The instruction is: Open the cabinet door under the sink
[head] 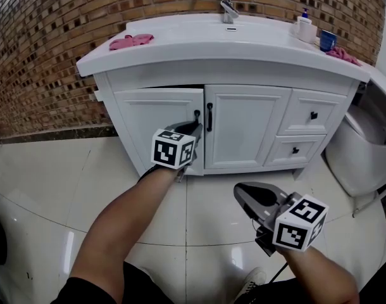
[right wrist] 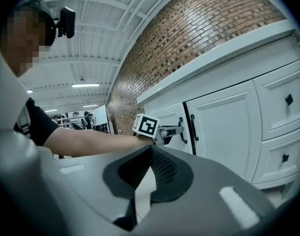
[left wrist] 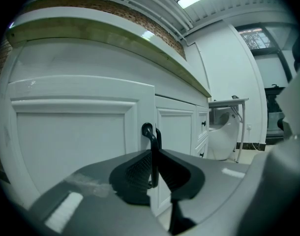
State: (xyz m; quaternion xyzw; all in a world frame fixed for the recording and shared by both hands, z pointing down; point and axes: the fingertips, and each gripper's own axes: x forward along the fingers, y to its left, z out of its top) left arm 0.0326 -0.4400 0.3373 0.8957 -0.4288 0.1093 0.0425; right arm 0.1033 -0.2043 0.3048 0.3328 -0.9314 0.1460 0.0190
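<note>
The white vanity under the sink has two doors. The left door (head: 158, 122) stands slightly ajar, with a dark gap along its top edge. My left gripper (head: 194, 123) is shut on that door's black handle (left wrist: 149, 132); in the left gripper view the bar runs down between the closed pads (left wrist: 135, 168). The right door (head: 243, 128) is closed, its handle (head: 209, 116) just beside the gripper. My right gripper (head: 247, 198) hangs low over the floor to the right, away from the cabinet. It is shut (right wrist: 151, 149) with nothing in it.
Two drawers (head: 313, 113) sit right of the doors. A white toilet (head: 364, 144) stands close at the right. On the counter are a pink cloth (head: 131, 41), a faucet (head: 228, 5), a soap bottle (head: 304, 25) and a blue cup (head: 328, 40). Glossy tile floor (head: 66, 189) lies in front.
</note>
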